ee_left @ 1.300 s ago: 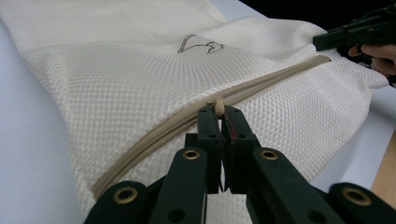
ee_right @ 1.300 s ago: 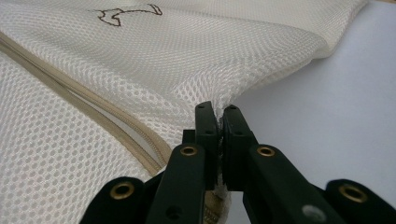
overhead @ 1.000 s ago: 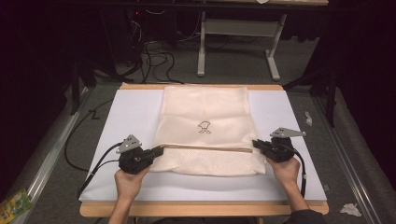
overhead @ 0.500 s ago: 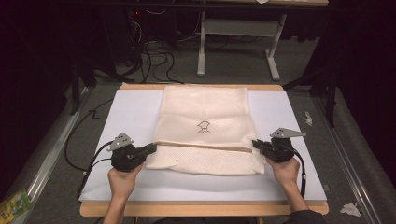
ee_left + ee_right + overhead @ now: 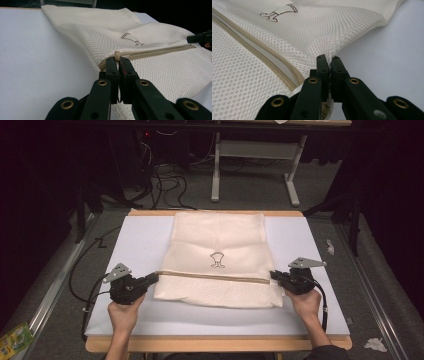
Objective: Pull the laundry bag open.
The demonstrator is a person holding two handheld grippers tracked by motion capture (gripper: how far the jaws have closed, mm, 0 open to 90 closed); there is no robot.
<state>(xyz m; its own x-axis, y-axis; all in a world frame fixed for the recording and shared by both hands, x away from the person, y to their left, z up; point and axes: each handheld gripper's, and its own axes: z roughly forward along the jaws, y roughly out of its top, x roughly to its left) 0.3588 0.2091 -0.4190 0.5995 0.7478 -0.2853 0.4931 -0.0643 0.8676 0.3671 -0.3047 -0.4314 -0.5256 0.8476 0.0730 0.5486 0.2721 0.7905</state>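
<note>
My left gripper (image 5: 117,59) has its jaws clenched on the zipper pull (image 5: 117,54), a small beige bead at the near end of the zip (image 5: 160,51) on the mesh laundry bag (image 5: 218,257). My right gripper (image 5: 329,60) is clamped on the bag's mesh edge right at the opposite end of the zip, pinching fabric, not the tape. My read on the reason: right hand anchors the bag so it can't slide while left hauls the pull along the zip line; with both ends held, the tape stays roughly straight. The bag lies flat on the white mat (image 5: 140,240), centred, with the zip running across its lower part, below the small printed logo (image 5: 216,260). In the high view, left gripper (image 5: 150,280) sits at the bag's left edge and right gripper (image 5: 275,276) at its right edge. From the right gripper view the zip looks parted near that end, pale lining showing between the tapes. Hard to make out: how much of the zip is open overall, whether the slider body follows the bead, and what's inside the bag, if anything. My jaws hide the exact bite on the mesh.
</note>
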